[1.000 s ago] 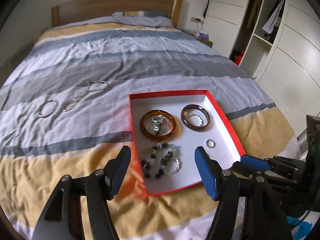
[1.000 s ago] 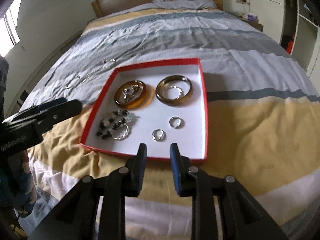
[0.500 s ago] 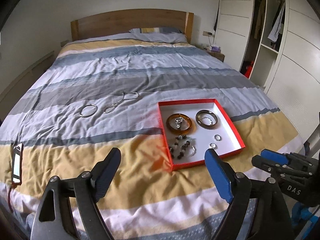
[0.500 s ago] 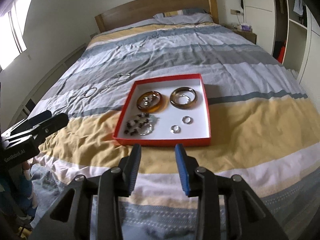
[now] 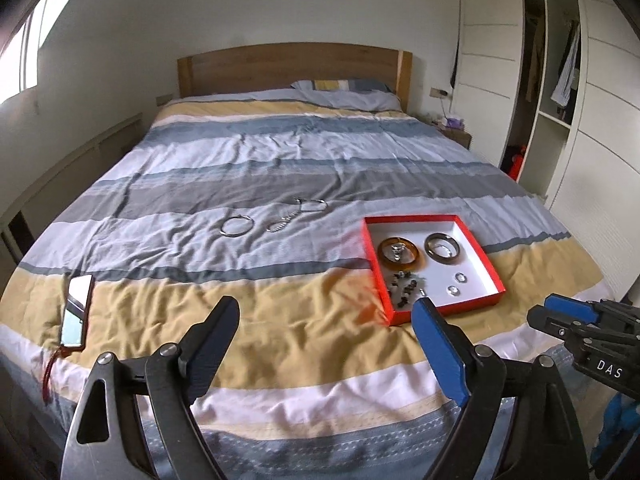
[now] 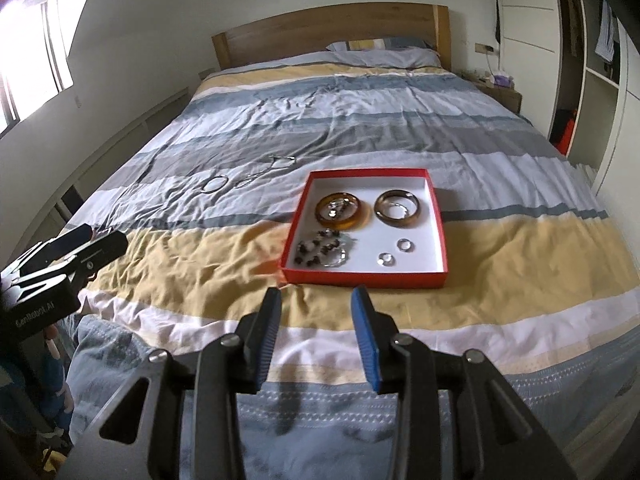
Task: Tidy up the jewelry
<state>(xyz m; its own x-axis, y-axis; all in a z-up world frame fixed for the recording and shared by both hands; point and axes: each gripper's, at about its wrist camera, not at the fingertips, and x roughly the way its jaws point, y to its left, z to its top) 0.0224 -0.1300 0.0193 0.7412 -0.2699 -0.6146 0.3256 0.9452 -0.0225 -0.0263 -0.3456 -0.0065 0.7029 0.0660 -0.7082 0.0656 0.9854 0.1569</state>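
Between picks, by the look of it. Left gripper (image 5: 324, 320) has its jaws spread wide and empty; right gripper (image 6: 316, 312) is parted and empty too, and both are held off the foot of the striped duvet-covered bed (image 5: 280, 168).

The red-walled, white-lined shallow cardboard box (image 6: 438, 216) holds an amber bangle (image 6: 339, 211), a brown bangle (image 6: 397, 206), a dark beaded bracelet (image 6: 320, 252) and two small silver rings (image 6: 396, 251).

Outside it, on the grey stripe: a plain silver bangle (image 5: 237, 225) and a twisted silver chain bracelet (image 5: 296, 214).

Likely next: reach across, pinch the thin bangle off the soft fabric, carry it to the box.

Readable text: "DAS" on the right gripper in the left view; "GenRobot.AI" (blurry) on the left gripper in the right view.
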